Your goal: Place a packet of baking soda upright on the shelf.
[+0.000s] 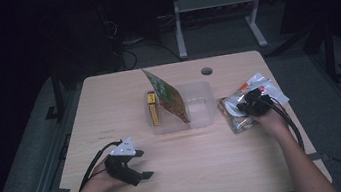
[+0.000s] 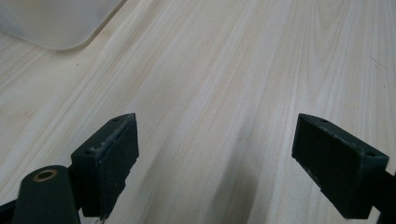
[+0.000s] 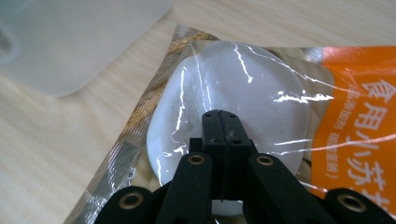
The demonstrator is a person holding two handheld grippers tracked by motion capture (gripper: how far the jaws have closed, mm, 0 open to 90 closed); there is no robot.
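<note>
A clear packet (image 1: 261, 83) with white contents, an orange label and a brown striped edge lies at the table's right. My right gripper (image 1: 244, 106) is on top of it. In the right gripper view the packet (image 3: 233, 79) lies under my right gripper (image 3: 219, 117), whose jaws are closed together with the clear film creased at their tips. My left gripper (image 1: 143, 163) rests at the front left, open, with nothing between its fingers. In the left gripper view the left gripper (image 2: 217, 154) has bare wood between its jaws.
A clear plastic container (image 1: 203, 119) sits mid-table; its corner shows as a container corner (image 2: 56, 23) and a container corner (image 3: 70, 42). A green and orange pouch (image 1: 169, 98) leans upright in it. A yellow box (image 1: 153, 109) stands at its left wall. A cable hole (image 1: 206, 70) lies behind.
</note>
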